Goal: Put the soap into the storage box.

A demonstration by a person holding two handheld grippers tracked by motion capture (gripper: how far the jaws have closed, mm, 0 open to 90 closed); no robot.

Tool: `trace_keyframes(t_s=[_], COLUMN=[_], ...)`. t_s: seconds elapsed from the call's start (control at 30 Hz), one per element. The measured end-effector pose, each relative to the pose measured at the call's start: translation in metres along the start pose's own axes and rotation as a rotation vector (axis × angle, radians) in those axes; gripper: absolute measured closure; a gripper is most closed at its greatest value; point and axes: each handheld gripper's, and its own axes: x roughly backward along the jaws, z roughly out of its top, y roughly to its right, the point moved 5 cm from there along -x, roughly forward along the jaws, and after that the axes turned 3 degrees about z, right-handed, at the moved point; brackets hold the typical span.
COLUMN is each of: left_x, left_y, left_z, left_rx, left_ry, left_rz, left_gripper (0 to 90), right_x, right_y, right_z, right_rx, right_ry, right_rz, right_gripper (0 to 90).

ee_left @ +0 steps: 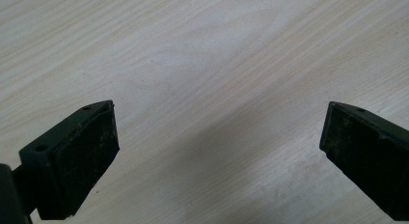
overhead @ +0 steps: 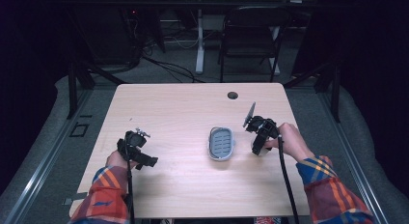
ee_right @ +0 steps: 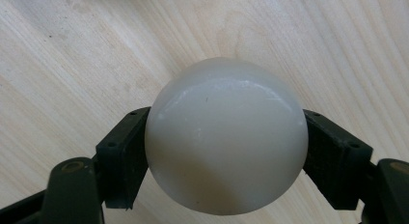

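Note:
A smooth white ball [ee_right: 225, 113] sits clamped between the two black jaws of my right gripper [ee_right: 227, 147], just above the pale wooden table. In the high view my right gripper [overhead: 258, 146] points down at the table immediately right of a small grey oval dish [overhead: 221, 143] with a slotted floor, and the ball is hidden by the jaws. My left gripper [overhead: 146, 161] hovers low over the table's left side, far from the dish. Its jaws stand wide apart in the left gripper view [ee_left: 219, 151] with bare wood between them.
The wooden table [overhead: 169, 108] has a round cable hole [overhead: 232, 95] near its far edge. Beyond the table stand a dark folding chair [overhead: 251, 35] and a white desk leg [overhead: 199, 40] with cables on the floor.

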Motion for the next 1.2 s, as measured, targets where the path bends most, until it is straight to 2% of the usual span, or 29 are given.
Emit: trace_keyframes(t_s=[0.7, 1.2], left_x=[0.000, -0.001], left_y=[0.000, 0.001], left_z=[0.001, 0.002], left_rx=[-0.004, -0.009], left_ry=[-0.004, -0.005], left_rz=[0.001, 0.000], left_gripper=[0.1, 0.2], right_x=[0.011, 0.027], right_y=[0.000, 0.005], right_z=[0.009, 0.011], right_rx=[0.018, -0.003], right_ry=[-0.005, 0.010], right_rz=[-0.010, -0.009], right_gripper=[24.3, 24.3])
